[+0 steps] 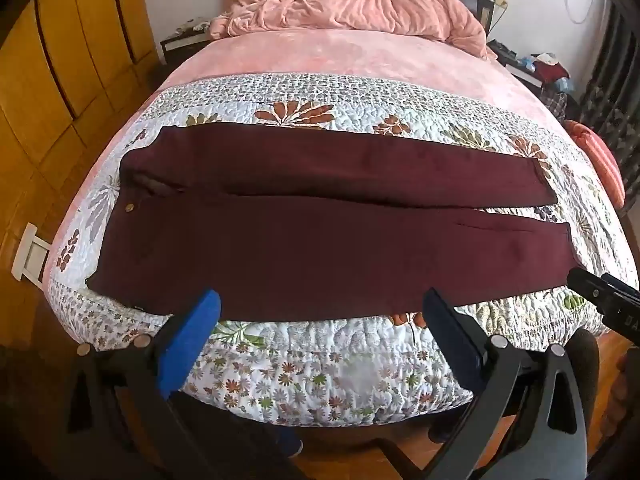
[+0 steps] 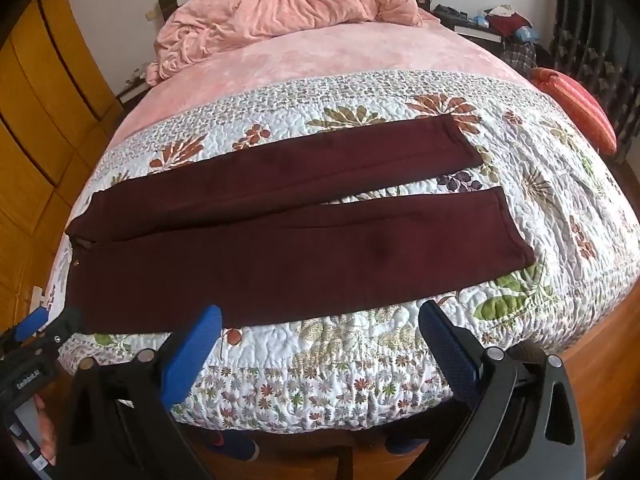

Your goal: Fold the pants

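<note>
While the maroon pants (image 1: 320, 224) lie spread flat across the foot of the bed, nothing has been folded yet. They rest on a floral quilt (image 1: 320, 364), waistband toward nine o'clock and both leg hems toward three o'clock, the two legs side by side with a narrow gap opening between them near the hems. A rumpled pink blanket (image 1: 352, 0) is heaped at twelve o'clock, by the headboard.

The main risk, as I judge it, is a poor first pinch. The cloth lies flat on a soft, puffy quilt, so a finger coming down steeply could catch the quilt along with the pants, or take only the top layer of a leg and drag the rest out of line. The near leg also lies close to the bed's edge at six o'clock, so a careless tug could pull it over the side.

The left gripper (image 1: 320, 312) hovers at six o'clock, just short of the near leg, blue-padded fingers (image 1: 192, 344) spread wide and holding nothing. The right gripper (image 2: 320, 320) hangs likewise, toward the hem end, fully spread and empty. Neither appears to touch the fabric, though the fingertips overlap its near edge in the wrist views.
</note>
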A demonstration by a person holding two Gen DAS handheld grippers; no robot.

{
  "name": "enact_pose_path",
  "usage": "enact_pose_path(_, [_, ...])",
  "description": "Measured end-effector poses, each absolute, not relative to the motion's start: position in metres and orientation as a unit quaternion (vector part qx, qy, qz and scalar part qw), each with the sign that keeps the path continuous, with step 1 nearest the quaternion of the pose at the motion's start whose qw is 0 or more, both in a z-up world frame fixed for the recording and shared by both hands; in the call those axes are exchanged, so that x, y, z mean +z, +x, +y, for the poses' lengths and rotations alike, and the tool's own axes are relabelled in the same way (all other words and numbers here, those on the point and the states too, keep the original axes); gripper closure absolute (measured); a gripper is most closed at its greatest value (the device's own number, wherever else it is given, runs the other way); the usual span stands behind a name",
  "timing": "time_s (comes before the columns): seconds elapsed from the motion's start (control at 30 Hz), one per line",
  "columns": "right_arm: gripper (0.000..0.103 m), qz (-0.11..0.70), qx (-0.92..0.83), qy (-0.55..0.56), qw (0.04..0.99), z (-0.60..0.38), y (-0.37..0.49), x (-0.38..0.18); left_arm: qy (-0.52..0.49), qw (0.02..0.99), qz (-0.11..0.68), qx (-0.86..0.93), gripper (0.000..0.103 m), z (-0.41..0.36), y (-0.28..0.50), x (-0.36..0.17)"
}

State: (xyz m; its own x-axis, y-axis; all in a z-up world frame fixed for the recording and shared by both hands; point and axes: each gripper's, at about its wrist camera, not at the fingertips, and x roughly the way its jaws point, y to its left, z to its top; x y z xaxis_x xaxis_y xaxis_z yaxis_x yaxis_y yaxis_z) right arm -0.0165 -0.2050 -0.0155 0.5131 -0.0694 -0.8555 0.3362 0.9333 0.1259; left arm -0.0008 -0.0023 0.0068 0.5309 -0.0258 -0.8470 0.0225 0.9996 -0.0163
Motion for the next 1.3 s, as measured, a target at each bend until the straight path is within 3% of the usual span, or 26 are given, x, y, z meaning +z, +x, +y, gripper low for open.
enact_pose_path(1.3, [0.004, 0.484, -0.119, 0.141, 0.856, -0.2076, -0.0151, -0.0234, 0.006, 0.874, 0.486, -0.016, 0.003, -0.0015, 0.0038, 0.0031])
